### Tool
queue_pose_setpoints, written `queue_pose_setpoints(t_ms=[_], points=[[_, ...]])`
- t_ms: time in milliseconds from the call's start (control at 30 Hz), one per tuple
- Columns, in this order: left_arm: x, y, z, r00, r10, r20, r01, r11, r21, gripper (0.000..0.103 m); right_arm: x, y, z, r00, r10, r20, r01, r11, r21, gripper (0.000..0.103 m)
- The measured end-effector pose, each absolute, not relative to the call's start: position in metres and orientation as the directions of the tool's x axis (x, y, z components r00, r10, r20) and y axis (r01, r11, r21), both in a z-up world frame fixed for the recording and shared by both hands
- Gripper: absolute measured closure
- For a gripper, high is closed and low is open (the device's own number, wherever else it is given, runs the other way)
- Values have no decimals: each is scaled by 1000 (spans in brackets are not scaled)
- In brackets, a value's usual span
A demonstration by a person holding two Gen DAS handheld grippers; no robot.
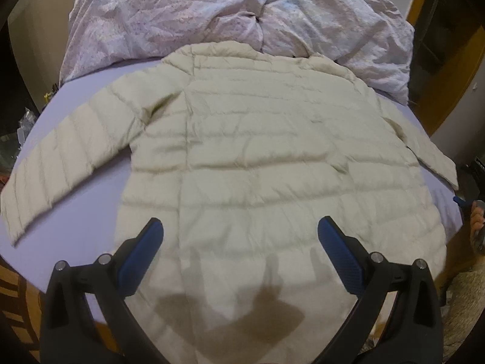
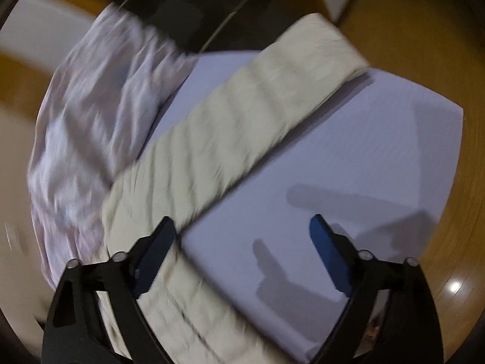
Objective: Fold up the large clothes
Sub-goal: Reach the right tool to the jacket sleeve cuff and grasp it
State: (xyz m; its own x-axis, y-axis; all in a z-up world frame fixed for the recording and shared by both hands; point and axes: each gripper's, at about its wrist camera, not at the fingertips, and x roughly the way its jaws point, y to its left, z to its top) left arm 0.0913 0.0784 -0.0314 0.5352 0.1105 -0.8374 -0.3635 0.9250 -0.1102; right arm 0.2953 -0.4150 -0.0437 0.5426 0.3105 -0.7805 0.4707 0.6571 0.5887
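A cream quilted puffer jacket (image 1: pixel 257 157) lies flat and spread out on a lilac bed sheet (image 1: pixel 88 221), collar at the far end, both sleeves stretched out to the sides. My left gripper (image 1: pixel 239 230) is open and empty, held above the jacket's lower hem. In the right wrist view one sleeve (image 2: pixel 242 127) runs diagonally from lower left to upper right across the sheet (image 2: pixel 379 151). My right gripper (image 2: pixel 242 233) is open and empty above that sleeve and the bare sheet beside it. The right view is motion-blurred.
A crumpled pale pink duvet (image 1: pixel 212 15) is bunched at the head of the bed, touching the jacket's collar; it also shows in the right wrist view (image 2: pixel 97 121). Wooden floor (image 2: pixel 448 288) and dark furniture surround the bed.
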Motion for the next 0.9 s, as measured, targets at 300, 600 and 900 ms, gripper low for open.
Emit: queue_pose_setpoints(t_ms=[300, 600, 900], points=[[115, 102, -37, 549, 152, -822, -412, 905, -108, 2, 313, -491, -83, 604, 304, -737, 623, 397, 674, 41], [127, 112, -47, 532, 149, -834, -426, 898, -112, 2, 325, -522, -103, 671, 221, -708, 643, 301, 704, 64], [133, 123, -53, 519, 172, -837, -442, 892, -91, 2, 355, -508, -77, 628, 46, -777, 656, 506, 560, 95]])
